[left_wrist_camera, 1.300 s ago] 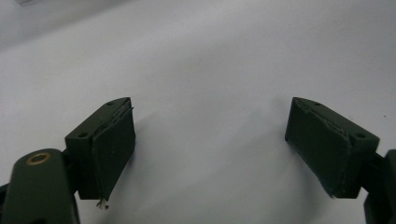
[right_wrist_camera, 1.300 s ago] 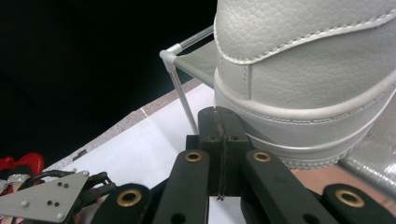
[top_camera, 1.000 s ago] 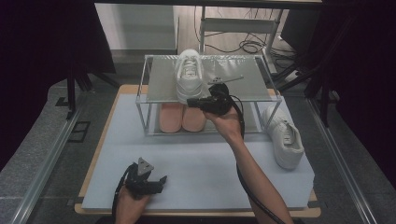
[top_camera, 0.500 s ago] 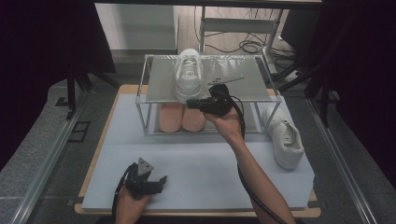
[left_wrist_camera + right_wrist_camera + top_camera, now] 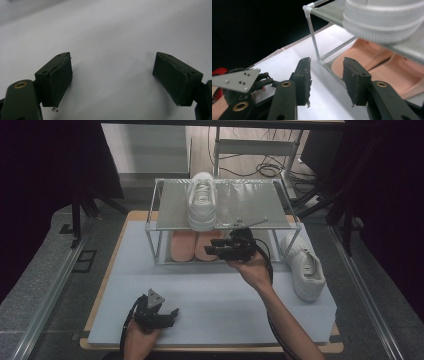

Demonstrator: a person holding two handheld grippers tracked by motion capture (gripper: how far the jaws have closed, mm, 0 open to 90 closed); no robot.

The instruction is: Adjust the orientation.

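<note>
Sneaker (image 5: 202, 206) on rack, just beyond right tongs (image 5: 216, 249)

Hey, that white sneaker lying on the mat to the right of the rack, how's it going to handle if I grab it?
The white sneaker probably feels light for its bulk. Its soft-looking upper would likely give under the pads, while the thick sole should stay stiff. It already lies tilted on its side, so a push would probably slide it on the mat rather than roll it.

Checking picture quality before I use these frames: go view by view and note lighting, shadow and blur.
High view: dark surround, evenly lit pale blue table mat, sharp white sneaker on the metal rack. Left gripper view: the black left gripper casts soft shadows on the mat; far background hazy. Right gripper view: black upper left, near sneaker sole blurred, right gripper sharp.
</note>
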